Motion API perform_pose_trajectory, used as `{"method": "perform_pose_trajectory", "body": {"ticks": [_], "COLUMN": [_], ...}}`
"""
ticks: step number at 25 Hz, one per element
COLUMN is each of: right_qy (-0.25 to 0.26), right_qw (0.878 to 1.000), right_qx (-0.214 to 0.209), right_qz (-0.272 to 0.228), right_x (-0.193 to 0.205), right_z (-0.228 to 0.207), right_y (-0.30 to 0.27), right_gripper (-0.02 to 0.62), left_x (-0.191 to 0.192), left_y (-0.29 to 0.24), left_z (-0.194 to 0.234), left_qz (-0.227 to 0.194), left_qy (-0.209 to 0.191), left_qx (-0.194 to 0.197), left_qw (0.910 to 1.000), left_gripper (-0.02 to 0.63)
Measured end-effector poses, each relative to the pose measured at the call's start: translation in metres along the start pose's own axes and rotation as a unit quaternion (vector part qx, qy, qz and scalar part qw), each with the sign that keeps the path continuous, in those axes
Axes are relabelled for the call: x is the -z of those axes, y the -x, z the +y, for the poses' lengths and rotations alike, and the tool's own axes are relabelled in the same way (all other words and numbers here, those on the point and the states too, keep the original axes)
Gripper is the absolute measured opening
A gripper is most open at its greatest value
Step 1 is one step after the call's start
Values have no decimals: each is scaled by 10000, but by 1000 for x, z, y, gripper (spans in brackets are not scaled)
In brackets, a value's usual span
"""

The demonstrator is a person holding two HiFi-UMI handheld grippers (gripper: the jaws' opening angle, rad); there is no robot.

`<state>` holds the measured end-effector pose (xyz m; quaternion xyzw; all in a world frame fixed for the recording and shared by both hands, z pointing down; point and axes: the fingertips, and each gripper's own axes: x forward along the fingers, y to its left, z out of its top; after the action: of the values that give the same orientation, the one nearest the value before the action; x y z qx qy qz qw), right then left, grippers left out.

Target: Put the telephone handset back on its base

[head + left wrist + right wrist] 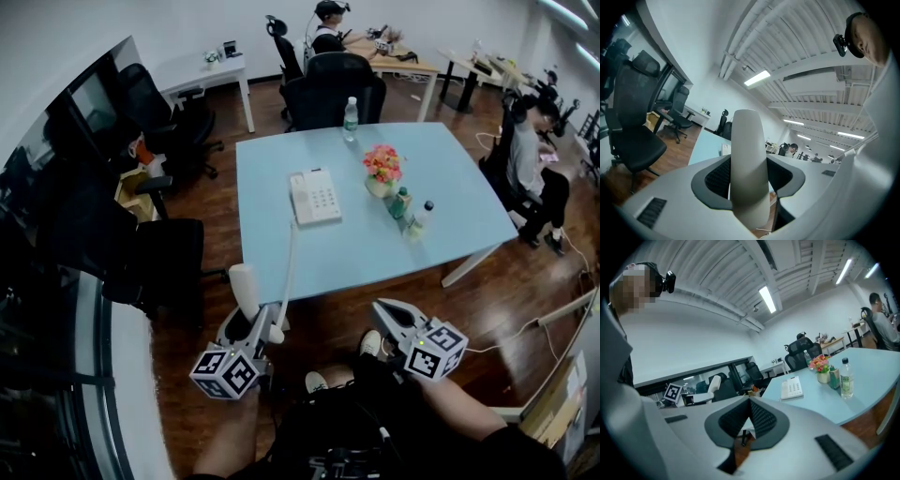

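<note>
The white telephone base [314, 197] with its keypad lies near the middle of the pale blue table [281, 253]. Its cord runs off the table's near edge down to the white handset [247, 292]. My left gripper [251, 326] is shut on that handset, which stands upright below and in front of the table edge. In the left gripper view the handset [749, 159] fills the gap between the dark pads [718, 176]. My right gripper [382, 311] hangs to the right, also off the table, jaws shut with nothing in them. From the right gripper [750, 405] the base [792, 388] shows ahead.
A vase of flowers [382, 171], a green carton [400, 202] and a bottle [419, 219] stand right of the base; another bottle [350, 118] is at the far edge. Black office chairs [173, 131] ring the table. People sit at the back and at the right.
</note>
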<state>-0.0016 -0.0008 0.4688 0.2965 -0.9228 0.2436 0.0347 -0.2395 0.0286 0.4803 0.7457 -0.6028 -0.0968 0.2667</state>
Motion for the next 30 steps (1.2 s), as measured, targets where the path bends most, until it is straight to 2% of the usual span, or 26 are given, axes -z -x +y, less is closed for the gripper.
{"method": "perform_pose_trajectory", "body": {"ticks": [5, 8, 12, 17, 23, 27, 30], "right_qy": [-146, -150, -108, -84, -252, -287, -220], "right_qw": [9999, 9999, 9997, 9983, 9973, 9966, 9954], "right_qx": [65, 15, -231, -574, -689, -743, -879], "right_qz": [-52, -72, 56, -66, -51, -213, -324], "right_x": [-1, -6, -15, -35, -38, -68, -89], "right_z": [-7, -14, -11, -6, -40, -68, -84], "right_y": [-3, -14, -46, -80, -105, -122, -134], "right_gripper": [14, 14, 14, 15, 14, 15, 14], "left_x": [2, -4, -10, -2, -15, -28, -30], "left_y": [-2, -8, -8, -15, -53, -97, -133], "left_z": [9, 11, 19, 27, 33, 22, 23], "left_qz": [179, 121, -9, 292, 336, 444, 560], "left_qy": [-25, -53, 70, 24, -81, -220, -63], "left_qx": [-77, -84, -257, -377, -490, -388, -455], "left_qw": [9998, 9999, 9996, 9989, 9982, 9980, 9974], "left_gripper": [213, 213, 213, 213, 213, 213, 213]}}
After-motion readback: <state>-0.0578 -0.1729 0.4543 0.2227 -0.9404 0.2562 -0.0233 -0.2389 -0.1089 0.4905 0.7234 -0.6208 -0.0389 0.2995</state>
